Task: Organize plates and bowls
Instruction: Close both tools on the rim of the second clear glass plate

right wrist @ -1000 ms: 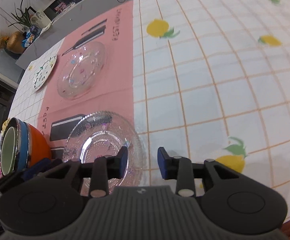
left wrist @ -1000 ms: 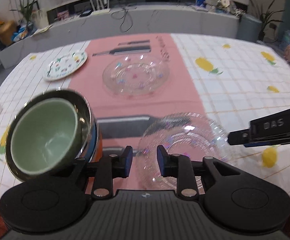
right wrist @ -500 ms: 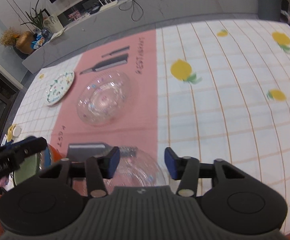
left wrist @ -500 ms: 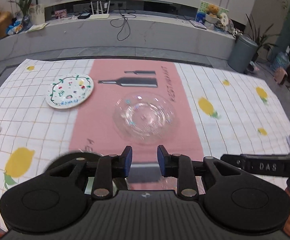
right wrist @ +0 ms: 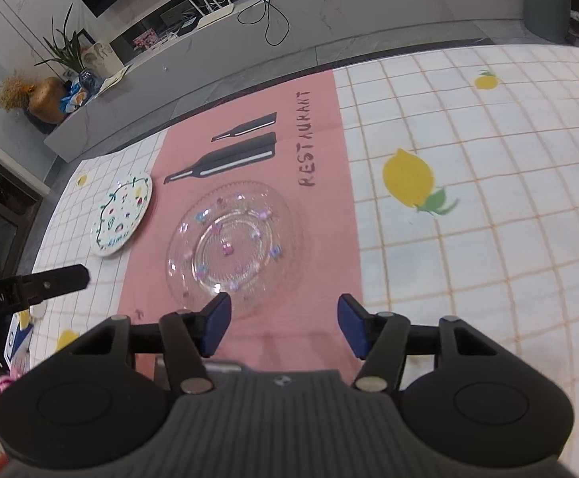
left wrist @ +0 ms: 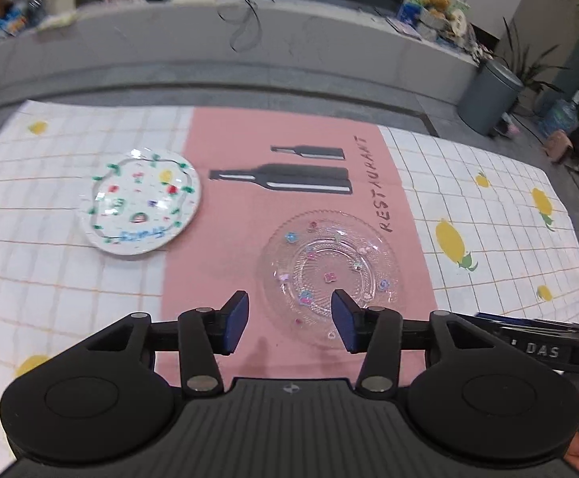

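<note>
- Left wrist view: the left gripper point(left wrist: 289, 320) hangs above the pink runner point(left wrist: 225, 247) with its jaws opening and nothing between the blue pads point(left wrist: 236, 320); they grasp no dish.
- Just ahead of the right-hand pad lies the clear glass plate point(left wrist: 329, 275), flat on the runner, its near rim partly behind that pad in the picture.
- Further off to the left, the white floral plate point(left wrist: 142, 201) rests on the checked tablecloth point(left wrist: 488, 215), its edge just reaching the runner; it stands well apart from the glass plate.
- Only this view shows the grey bin point(left wrist: 488, 97) and the shelf clutter at the far right, and a bar of the right gripper marked "DAS" at the right edge.
- Right wrist view: the right gripper point(right wrist: 283, 326) also has its jaws opening, empty, over the near end of the runner point(right wrist: 329, 239).
- The clear glass plate point(right wrist: 231, 249) lies ahead and left of the left-hand pad point(right wrist: 214, 324), near it, with the floral plate point(right wrist: 122, 215) beyond to the left.
- Only here appear the gold vase point(right wrist: 48, 99), the potted plant point(right wrist: 70, 47), a large lemon print point(right wrist: 409, 179) on the cloth, and a finger of the left gripper point(right wrist: 50, 283) at the left edge.
</note>
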Demonstrator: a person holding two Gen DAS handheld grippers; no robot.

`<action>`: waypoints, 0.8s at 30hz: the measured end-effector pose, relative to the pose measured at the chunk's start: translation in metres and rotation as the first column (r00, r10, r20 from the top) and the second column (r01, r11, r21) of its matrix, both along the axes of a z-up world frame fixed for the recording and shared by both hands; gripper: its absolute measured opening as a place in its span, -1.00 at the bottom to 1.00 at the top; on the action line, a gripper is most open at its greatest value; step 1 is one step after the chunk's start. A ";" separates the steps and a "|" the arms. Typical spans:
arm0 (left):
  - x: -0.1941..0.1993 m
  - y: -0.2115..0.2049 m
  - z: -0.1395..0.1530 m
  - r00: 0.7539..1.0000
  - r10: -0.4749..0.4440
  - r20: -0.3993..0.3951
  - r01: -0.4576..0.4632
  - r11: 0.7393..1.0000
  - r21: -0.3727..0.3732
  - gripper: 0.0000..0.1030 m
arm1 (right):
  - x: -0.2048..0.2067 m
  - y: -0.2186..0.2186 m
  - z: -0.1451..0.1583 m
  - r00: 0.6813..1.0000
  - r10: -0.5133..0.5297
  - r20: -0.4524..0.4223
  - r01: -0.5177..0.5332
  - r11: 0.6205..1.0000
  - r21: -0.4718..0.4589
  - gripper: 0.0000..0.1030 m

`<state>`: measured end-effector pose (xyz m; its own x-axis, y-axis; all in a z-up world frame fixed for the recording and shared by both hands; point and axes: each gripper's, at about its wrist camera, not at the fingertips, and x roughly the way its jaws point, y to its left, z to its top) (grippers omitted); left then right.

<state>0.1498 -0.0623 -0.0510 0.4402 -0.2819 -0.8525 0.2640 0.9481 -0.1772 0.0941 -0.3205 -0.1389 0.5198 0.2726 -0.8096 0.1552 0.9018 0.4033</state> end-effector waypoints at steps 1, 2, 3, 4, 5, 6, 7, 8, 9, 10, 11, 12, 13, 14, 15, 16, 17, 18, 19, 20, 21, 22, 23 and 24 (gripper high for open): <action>0.006 0.000 -0.004 1.000 -0.008 -0.011 0.008 1.000 0.001 0.07 | 0.006 0.001 -0.004 1.000 0.001 -0.009 -0.001 1.000 0.004 0.08; 0.014 -0.001 -0.009 1.000 -0.016 -0.018 0.016 1.000 0.009 0.07 | 0.011 0.001 -0.009 1.000 0.002 -0.016 -0.002 1.000 0.009 0.05; 0.019 -0.002 -0.013 1.000 -0.020 -0.021 0.021 1.000 0.021 0.07 | 0.016 0.001 -0.013 1.000 0.002 -0.022 -0.002 1.000 0.013 0.02; 0.025 -0.002 -0.017 0.999 -0.029 -0.023 0.029 0.999 0.034 0.07 | 0.021 0.001 -0.017 1.000 0.001 -0.028 -0.001 1.000 0.017 -0.04; 0.031 -0.004 -0.022 0.999 -0.042 -0.030 0.043 0.998 0.041 0.07 | 0.026 0.001 -0.022 0.999 0.000 -0.035 0.000 1.000 0.019 -0.07; 0.036 -0.005 -0.026 0.998 -0.055 -0.041 0.057 0.998 0.040 0.07 | 0.031 0.000 -0.026 0.999 -0.002 -0.041 0.002 1.000 0.020 -0.09; 0.042 -0.005 -0.031 0.996 -0.064 -0.054 0.066 0.997 0.039 0.06 | 0.036 -0.001 -0.031 0.999 -0.005 -0.048 0.006 1.000 0.019 -0.13; 0.047 -0.007 -0.036 0.996 -0.069 -0.064 0.072 0.997 0.041 0.06 | 0.041 -0.002 -0.035 0.998 -0.011 -0.054 0.012 1.000 0.017 -0.15; 0.051 -0.008 -0.041 0.994 -0.078 -0.073 0.081 0.996 0.047 0.06 | 0.044 -0.004 -0.039 0.998 -0.016 -0.060 0.017 1.000 0.018 -0.15; 0.055 -0.010 -0.047 0.992 -0.090 -0.087 0.096 0.994 0.057 0.04 | 0.048 -0.005 -0.043 0.998 -0.020 -0.064 0.022 1.000 0.021 -0.17; 0.059 -0.012 -0.053 0.990 -0.098 -0.100 0.105 0.992 0.066 0.01 | 0.051 -0.007 -0.046 0.997 -0.022 -0.068 0.024 0.999 0.027 -0.24; 0.062 -0.013 -0.058 0.989 -0.098 -0.111 0.107 0.991 0.078 0.00 | 0.055 -0.007 -0.049 0.997 -0.022 -0.071 0.025 0.999 0.034 -0.29; 0.065 -0.014 -0.063 0.988 -0.097 -0.121 0.108 0.990 0.087 -0.03 | 0.058 -0.008 -0.052 0.997 -0.021 -0.074 0.024 0.999 0.040 -0.40; 0.066 -0.014 -0.068 0.987 -0.095 -0.130 0.107 0.990 0.087 -0.07 | 0.061 -0.009 -0.054 0.997 -0.021 -0.076 0.024 0.999 0.046 -0.41; 0.068 -0.014 -0.072 0.986 -0.090 -0.138 0.102 0.991 0.082 -0.10 | 0.063 -0.009 -0.056 0.997 -0.021 -0.077 0.025 0.998 0.049 -0.41; 0.070 -0.013 -0.075 0.985 -0.086 -0.148 0.098 0.992 0.076 -0.15 | 0.065 -0.009 -0.058 0.997 -0.021 -0.076 0.025 0.998 0.051 -0.43; 0.072 -0.013 -0.078 0.984 -0.084 -0.158 0.096 0.993 0.070 -0.22 | 0.066 -0.009 -0.059 0.998 -0.019 -0.065 0.023 0.998 0.055 -0.43; 0.073 -0.013 -0.080 0.982 -0.082 -0.168 0.094 0.993 0.067 -0.27 | 0.067 -0.009 -0.058 0.998 -0.016 -0.059 0.019 0.998 0.057 -0.43; 0.074 -0.013 -0.083 0.981 -0.082 -0.175 0.094 0.993 0.067 -0.36 | 0.068 -0.009 -0.059 0.998 -0.013 -0.056 0.017 0.998 0.061 -0.43; 0.075 -0.014 -0.085 0.980 -0.083 -0.182 0.097 0.993 0.069 -0.44 | 0.068 -0.009 -0.059 0.999 -0.011 -0.053 0.015 0.998 0.065 -0.43; 0.075 -0.014 -0.087 0.979 -0.086 -0.183 0.099 0.993 0.065 -0.45 | 0.069 -0.009 -0.059 0.999 -0.011 -0.052 0.015 0.997 0.070 -0.44; 0.075 -0.014 -0.087 0.979 -0.088 -0.183 0.099 0.994 0.054 -0.49 | 0.069 -0.010 -0.060 0.999 -0.013 -0.052 0.017 0.997 0.076 -0.47; 0.075 -0.014 -0.087 0.979 -0.087 -0.184 0.098 0.994 0.049 -0.52 | 0.069 -0.010 -0.061 0.999 -0.014 -0.053 0.019 0.996 0.086 -0.51; 0.075 -0.014 -0.087 0.979 -0.089 -0.184 0.099 0.994 0.044 -0.57 | 0.069 -0.011 -0.062 0.998 -0.016 -0.053 0.021 0.995 0.100 -0.52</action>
<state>0.2244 -0.0765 -0.1380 0.2503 -0.2671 -0.9306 0.3206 0.9298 -0.1806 0.1630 -0.3311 -0.2008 0.4830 0.3443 -0.8051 0.1950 0.8540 0.4823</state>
